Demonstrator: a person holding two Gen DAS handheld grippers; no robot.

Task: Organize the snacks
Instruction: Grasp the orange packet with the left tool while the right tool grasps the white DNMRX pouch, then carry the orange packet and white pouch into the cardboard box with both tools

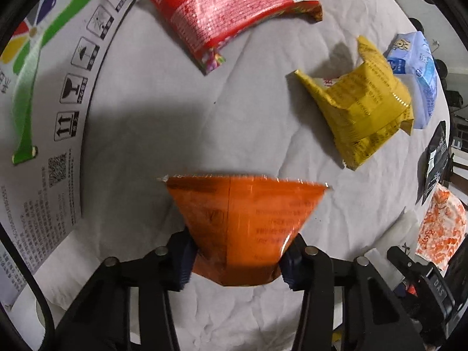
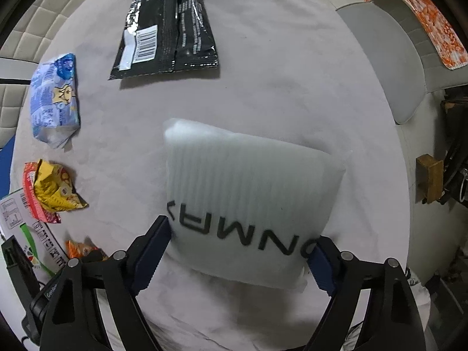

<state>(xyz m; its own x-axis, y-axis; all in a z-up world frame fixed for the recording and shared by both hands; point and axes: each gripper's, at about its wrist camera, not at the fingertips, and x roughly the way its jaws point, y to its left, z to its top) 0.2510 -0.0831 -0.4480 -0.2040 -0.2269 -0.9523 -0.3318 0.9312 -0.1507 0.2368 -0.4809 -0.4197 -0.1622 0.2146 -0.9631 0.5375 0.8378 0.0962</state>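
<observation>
My left gripper point(image 1: 238, 259) is shut on an orange snack packet point(image 1: 244, 223), held just above the grey cloth. Beyond it lie a red packet point(image 1: 228, 8), a yellow packet point(image 1: 365, 108) and a pale blue packet point(image 1: 421, 73). My right gripper point(image 2: 242, 254) is shut on a white frosted packet point(image 2: 248, 204) with black lettering, its blue pads pressing both lower corners. In the right wrist view a black packet point(image 2: 169, 26) lies ahead, the pale blue packet point(image 2: 55, 99) and the yellow packet point(image 2: 54, 188) to the left.
A white cardboard box point(image 1: 44, 111) with printed symbols stands along the left. An orange-patterned cloth point(image 2: 424, 17) hangs over a grey chair back point(image 2: 392, 58) at the right. The grey cloth point(image 1: 181, 108) covers the whole work surface.
</observation>
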